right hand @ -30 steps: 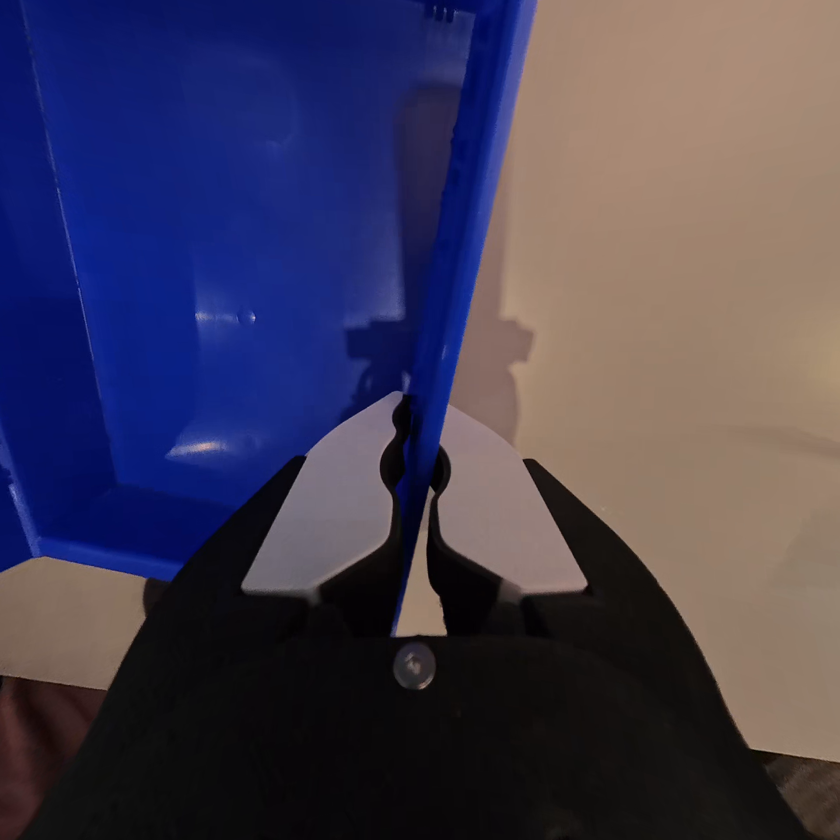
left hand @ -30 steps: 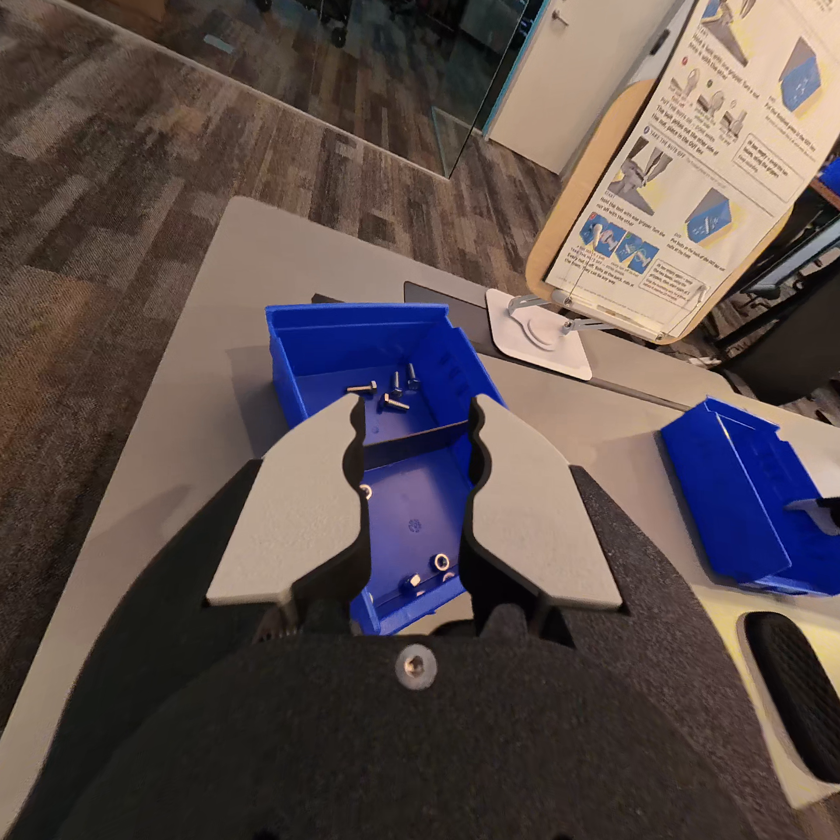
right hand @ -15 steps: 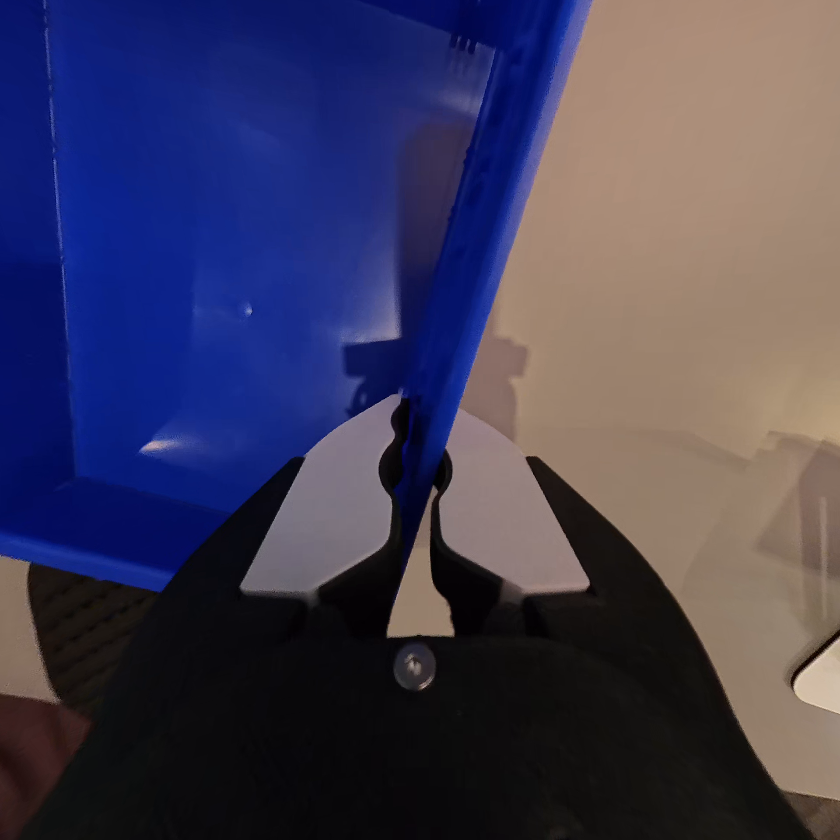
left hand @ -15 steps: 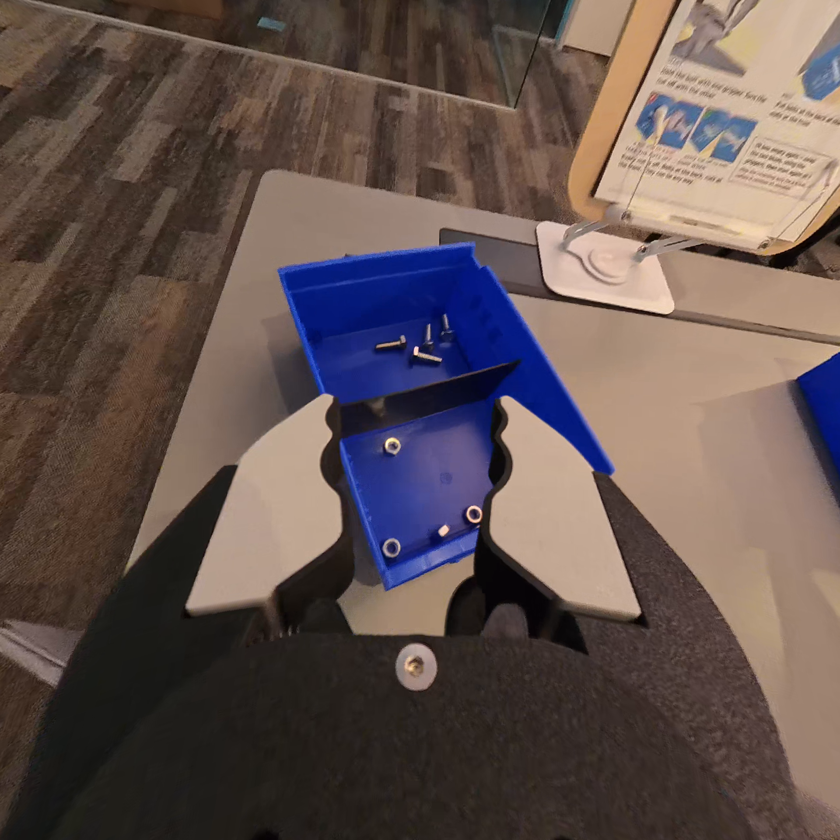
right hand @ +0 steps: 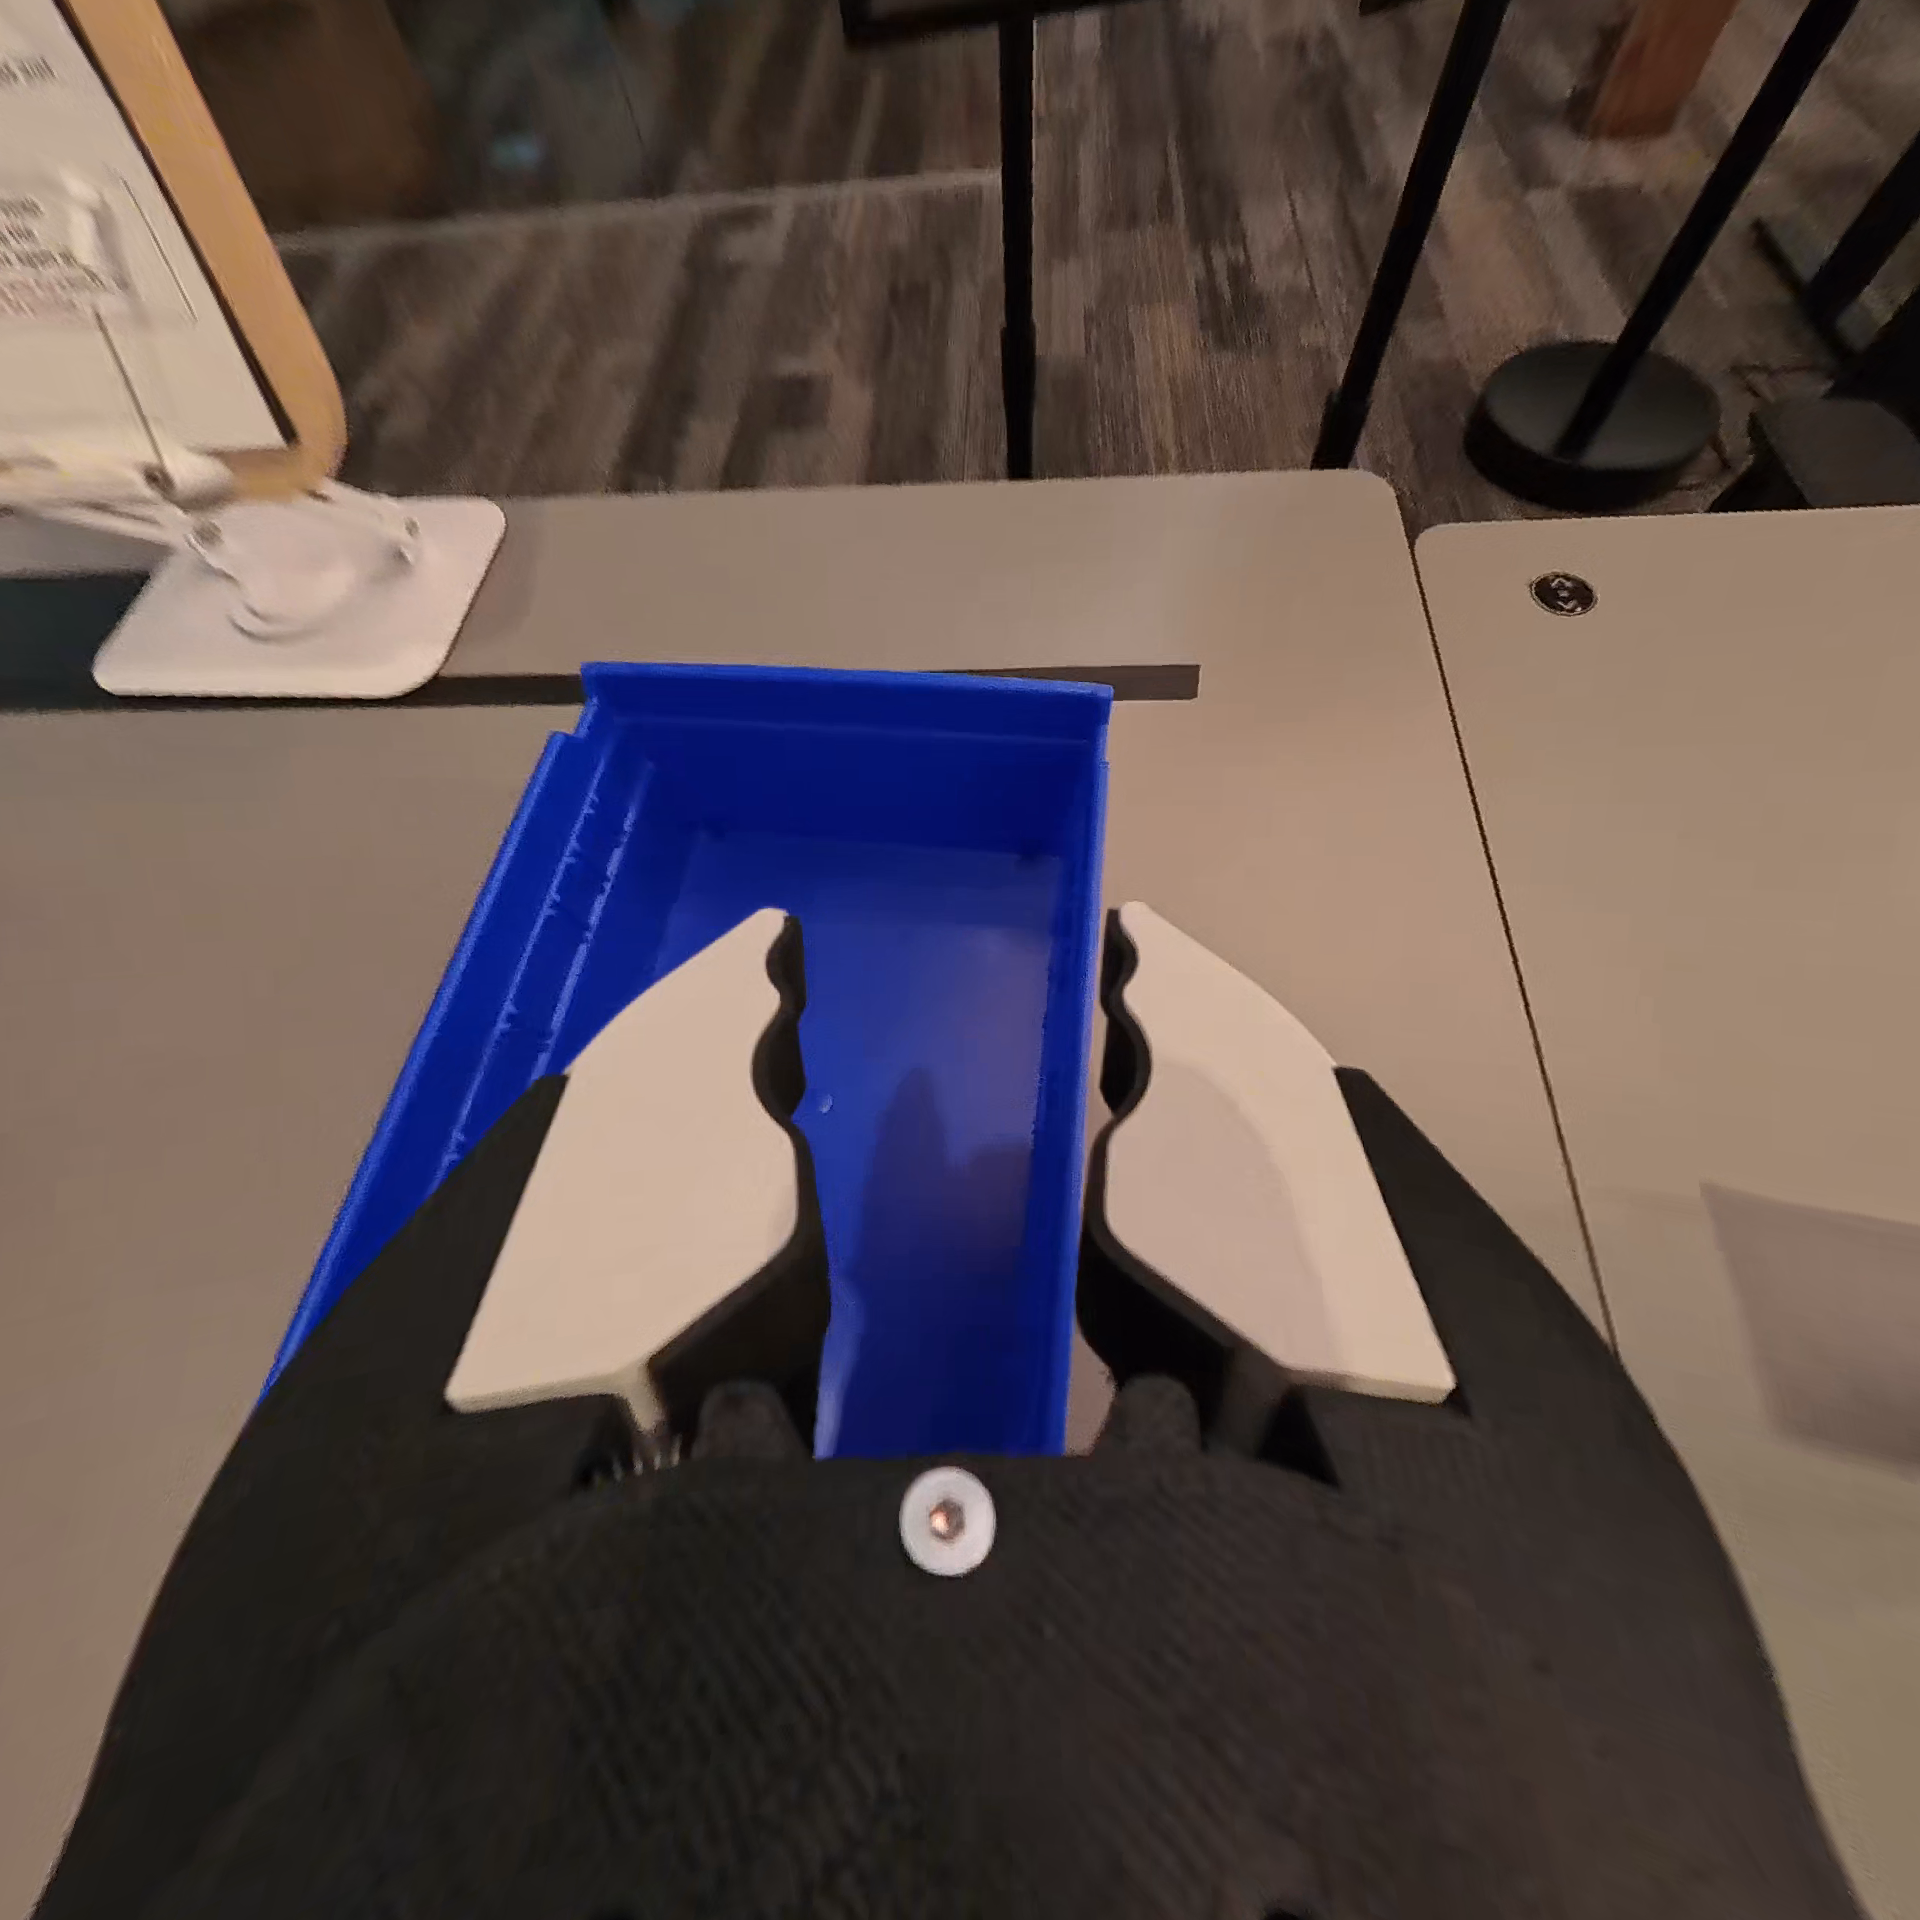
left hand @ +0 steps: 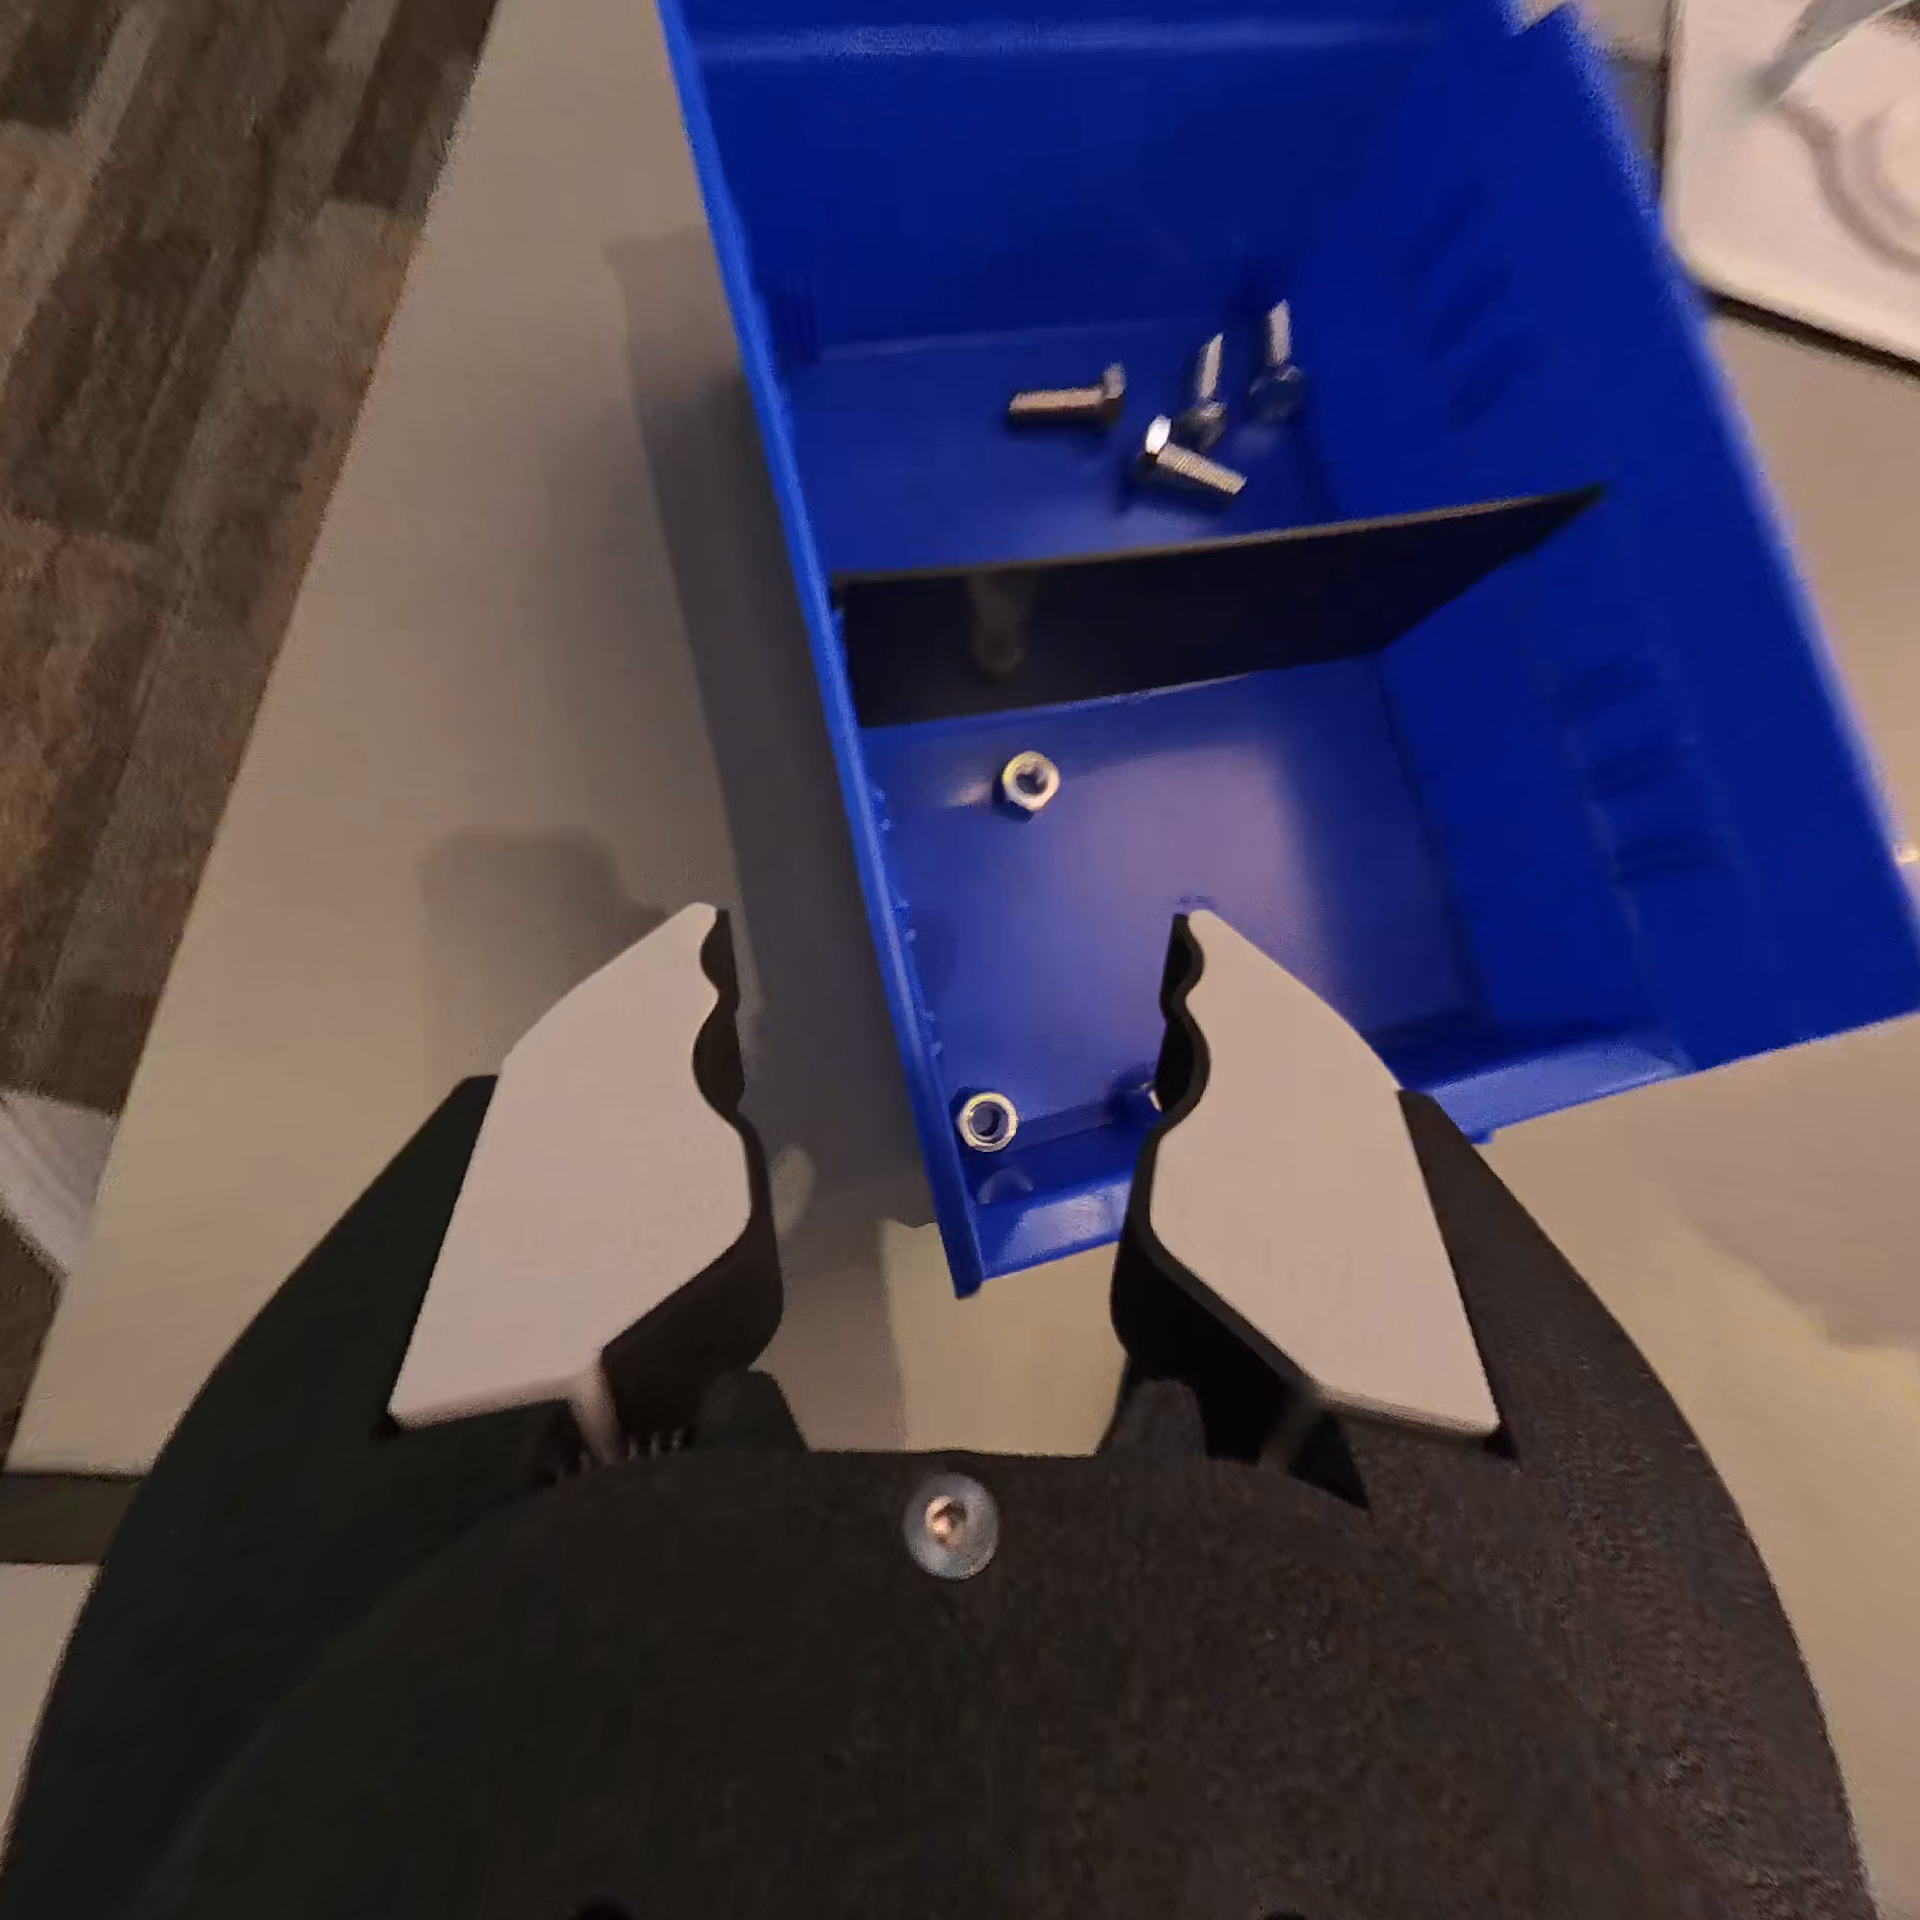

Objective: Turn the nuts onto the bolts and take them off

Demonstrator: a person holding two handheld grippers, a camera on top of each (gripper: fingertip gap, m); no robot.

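Two grippers stand released: the left gripper (left hand: 951, 920) straddles the near left wall of the divided blue bin (left hand: 1704, 436), whose far compartment holds bolts (left hand: 1184, 416) and near one nuts (left hand: 1029, 781). The right gripper (right hand: 948, 920) straddles the right wall of a bare blue bin (right hand: 847, 701), with open grey table (right hand: 1299, 831) alongside.

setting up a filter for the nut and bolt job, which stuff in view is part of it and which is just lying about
Part of the job:
- bolts, far compartment of the divided blue bin
- nuts, near compartment
- left gripper, open
- right gripper, open

Lying about:
- empty blue bin
- instruction board on its white stand
- black floor stand
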